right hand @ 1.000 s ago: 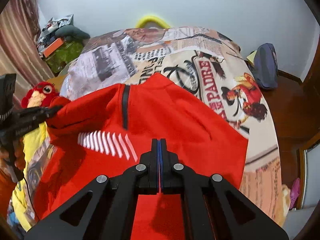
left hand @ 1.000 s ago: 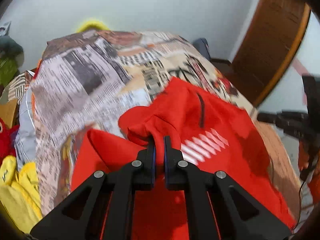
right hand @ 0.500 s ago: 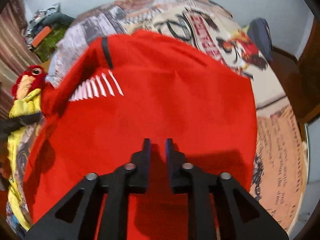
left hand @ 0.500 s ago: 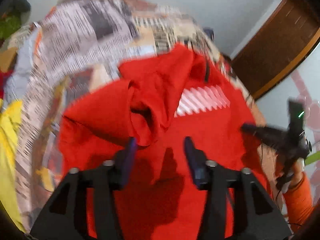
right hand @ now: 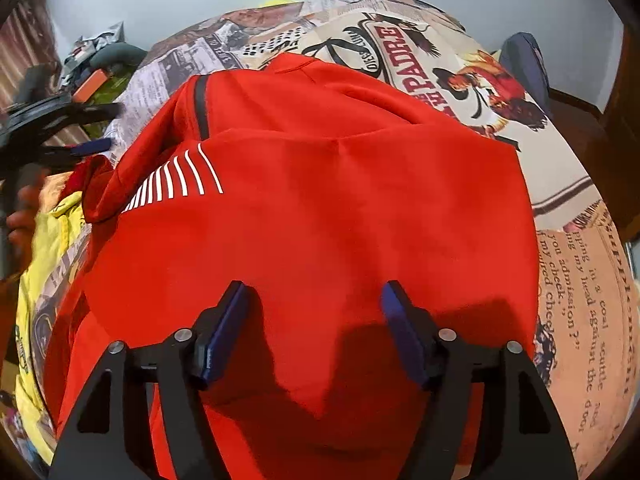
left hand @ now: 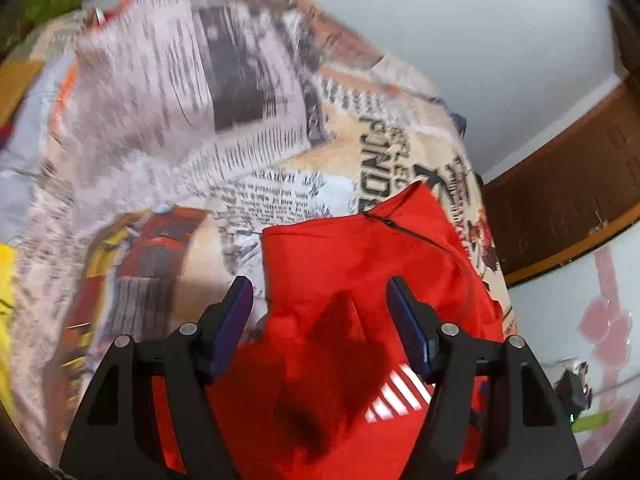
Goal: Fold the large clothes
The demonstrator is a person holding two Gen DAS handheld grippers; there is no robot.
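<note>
A large red garment (right hand: 320, 208) with white stripes (right hand: 176, 180) and a black zip lies folded on a bed with a newspaper-print cover (right hand: 472, 64). My right gripper (right hand: 314, 300) hovers over its near part, jaws opening, nothing pinched between the blue pads. My left gripper (left hand: 320, 294) stands over the garment's (left hand: 360, 264) left edge, jaws also opening and empty; the view is blurred. The left gripper (right hand: 92, 146) appears at the left edge of the right wrist view, beside the garment's bunched sleeve.
Yellow cloth (right hand: 52, 240) lies at the bed's left side. A cluttered shelf (right hand: 88, 68) stands at the back left, a dark blue bag (right hand: 524, 60) at the back right. A wooden door (left hand: 560, 184) is to the right of the bed.
Both grippers let go of the red garment and spread their jaws. The cloth dropped flat onto the bed. The left gripper swung toward the garment's left edge; the right one sank closer to it.
</note>
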